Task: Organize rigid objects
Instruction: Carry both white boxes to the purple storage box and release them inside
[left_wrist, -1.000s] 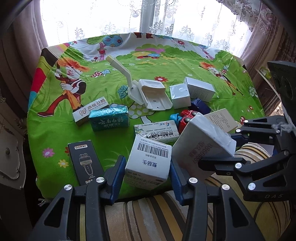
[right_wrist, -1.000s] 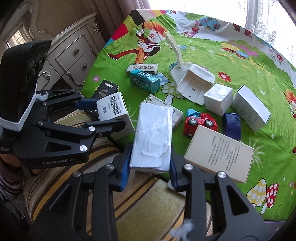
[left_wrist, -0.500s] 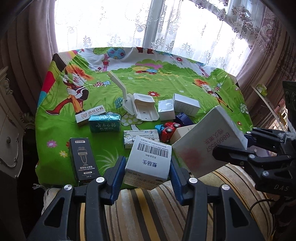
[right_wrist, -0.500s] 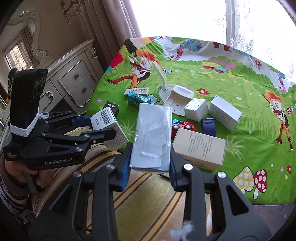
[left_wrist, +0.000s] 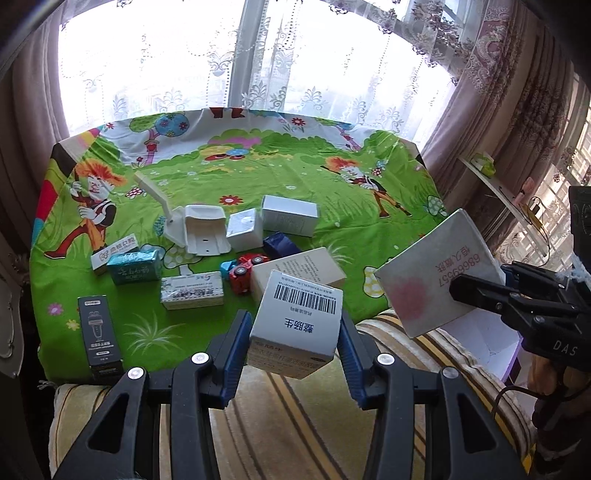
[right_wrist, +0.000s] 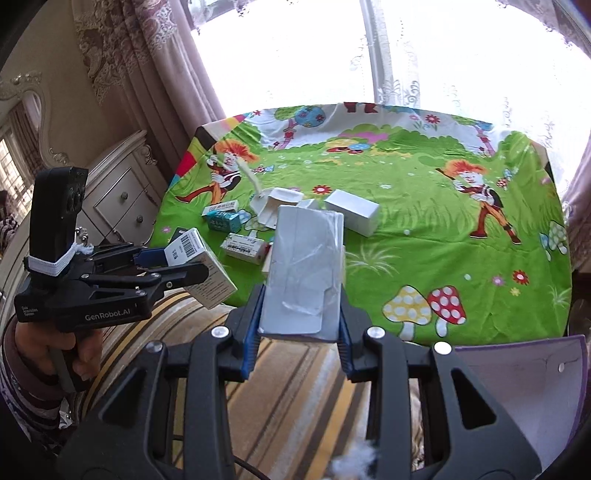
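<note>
Left gripper (left_wrist: 293, 332): clenched on barcode box (left_wrist: 297, 323), off the table's near edge (left_wrist: 207, 360).
Right gripper (right_wrist: 299, 328): clenched on white carton (right_wrist: 304, 266).
Open room: right half of the cloth (right_wrist: 443, 236) was bare.

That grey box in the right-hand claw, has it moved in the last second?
Yes. The grey box, clamped in the right gripper, has lifted up and back from the table, which now looks farther off; it hangs over the striped cushion's edge.
</note>
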